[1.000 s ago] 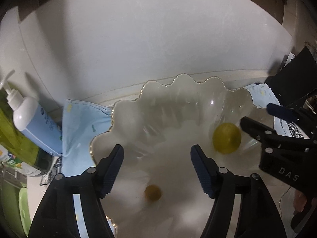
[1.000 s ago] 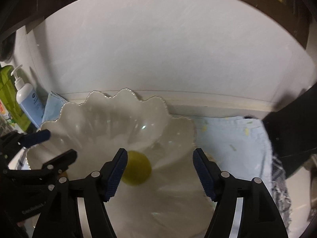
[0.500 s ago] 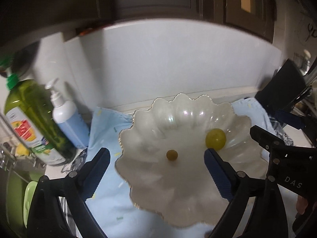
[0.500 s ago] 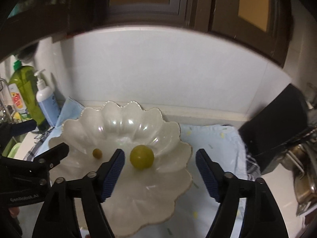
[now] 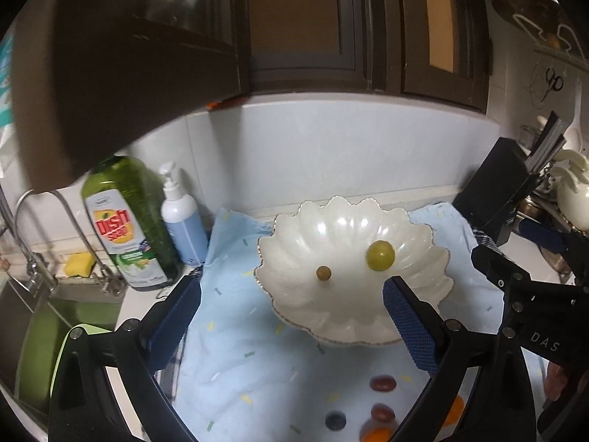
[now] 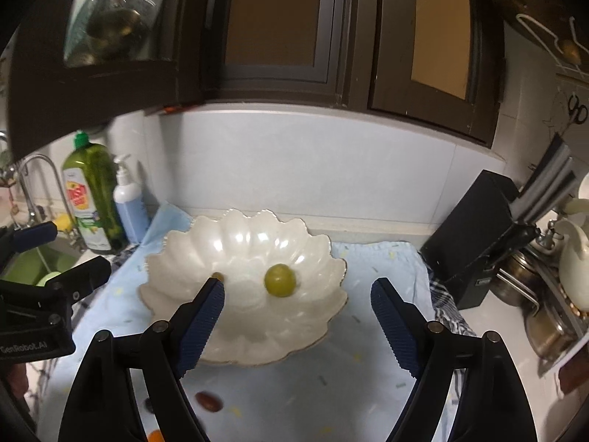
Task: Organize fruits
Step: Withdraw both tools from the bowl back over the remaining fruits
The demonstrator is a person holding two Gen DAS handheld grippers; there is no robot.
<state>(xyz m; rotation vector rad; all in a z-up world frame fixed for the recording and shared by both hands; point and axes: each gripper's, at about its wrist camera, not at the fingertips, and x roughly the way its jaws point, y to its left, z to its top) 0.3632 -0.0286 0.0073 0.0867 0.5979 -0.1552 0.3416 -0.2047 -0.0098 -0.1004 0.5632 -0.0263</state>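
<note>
- both tools, the left tool (image 5: 291, 316) and right tool (image 6: 296, 318), are backing away from the bowl (image 5: 353, 324), jaws just opening wide, gripping nothing.
- green fruit (image 5: 380, 255) and small fruit (image 5: 323, 273) are now sitting inside the bowl; red grapes (image 5: 383, 383) are waiting in front of it on the bench cloth (image 5: 235, 350).

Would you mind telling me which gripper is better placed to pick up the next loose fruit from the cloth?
Probably the left gripper: its open, empty jaws frame the red grapes and blueberry. The right gripper, also open and empty, sees them off to its left.
</note>
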